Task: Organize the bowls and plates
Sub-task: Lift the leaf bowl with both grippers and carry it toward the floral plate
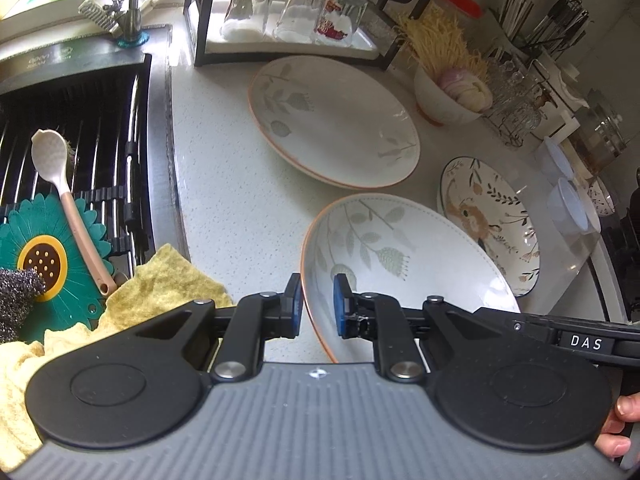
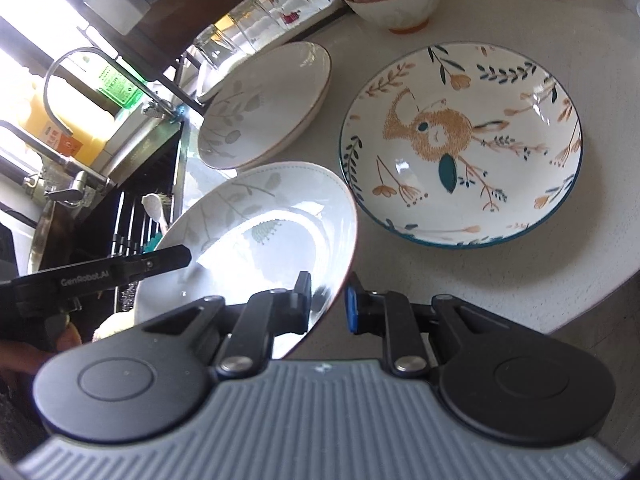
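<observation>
A white leaf-pattern plate (image 1: 400, 264) with an orange rim is held tilted above the counter by both grippers. My left gripper (image 1: 317, 306) is shut on its left rim. My right gripper (image 2: 329, 303) is shut on its right rim; the plate also shows in the right wrist view (image 2: 256, 232). A second leaf-pattern plate (image 1: 332, 120) lies flat further back, also in the right wrist view (image 2: 264, 104). A rabbit-pattern plate with a teal rim (image 1: 496, 216) lies to the right (image 2: 460, 144).
A sink (image 1: 76, 140) with a spoon (image 1: 60, 184) and flower mat is at the left, a yellow cloth (image 1: 168, 280) beside it. A rack with upturned glasses (image 1: 292, 12) stands at the back. A bowl of onion slices (image 1: 452, 96) and jars are at the right.
</observation>
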The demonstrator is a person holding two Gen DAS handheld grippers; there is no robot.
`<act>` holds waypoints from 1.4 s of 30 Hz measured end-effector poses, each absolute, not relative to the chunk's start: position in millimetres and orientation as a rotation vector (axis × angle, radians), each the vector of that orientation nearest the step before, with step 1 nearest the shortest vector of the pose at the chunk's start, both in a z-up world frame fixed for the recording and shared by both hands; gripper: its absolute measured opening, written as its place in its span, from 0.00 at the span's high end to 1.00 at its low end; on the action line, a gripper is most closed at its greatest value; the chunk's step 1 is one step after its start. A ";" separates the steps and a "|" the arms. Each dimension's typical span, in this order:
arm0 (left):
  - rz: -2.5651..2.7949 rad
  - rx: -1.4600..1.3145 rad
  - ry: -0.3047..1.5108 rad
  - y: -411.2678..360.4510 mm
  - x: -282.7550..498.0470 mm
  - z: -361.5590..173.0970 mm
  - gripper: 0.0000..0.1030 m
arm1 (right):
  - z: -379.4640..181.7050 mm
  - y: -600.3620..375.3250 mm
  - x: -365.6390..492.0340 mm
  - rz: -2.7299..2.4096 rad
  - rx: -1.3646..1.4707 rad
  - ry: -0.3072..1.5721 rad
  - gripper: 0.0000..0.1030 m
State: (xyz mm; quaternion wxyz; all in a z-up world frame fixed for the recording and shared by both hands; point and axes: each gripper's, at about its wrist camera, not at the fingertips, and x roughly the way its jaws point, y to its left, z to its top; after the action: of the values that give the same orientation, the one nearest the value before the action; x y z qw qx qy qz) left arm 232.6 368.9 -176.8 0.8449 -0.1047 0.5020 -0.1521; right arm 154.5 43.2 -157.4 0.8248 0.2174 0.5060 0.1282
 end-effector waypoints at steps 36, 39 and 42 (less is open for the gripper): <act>-0.332 -0.307 1.001 233.8 285.6 -131.9 0.82 | -118.3 -92.0 222.4 0.326 0.359 0.917 0.80; -0.328 -0.294 1.011 226.7 289.1 -134.9 0.82 | -126.7 -98.0 224.2 0.328 0.374 0.929 0.80; -0.319 -0.287 1.026 219.8 293.3 -139.7 0.82 | -133.0 -102.4 226.5 0.330 0.381 0.936 0.80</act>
State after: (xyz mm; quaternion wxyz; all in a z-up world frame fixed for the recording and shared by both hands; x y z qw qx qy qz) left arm 293.3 219.8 -139.7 0.8494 -0.1361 0.4869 -0.1514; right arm 226.5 -102.4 -133.0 0.8620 0.1819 0.4464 0.1572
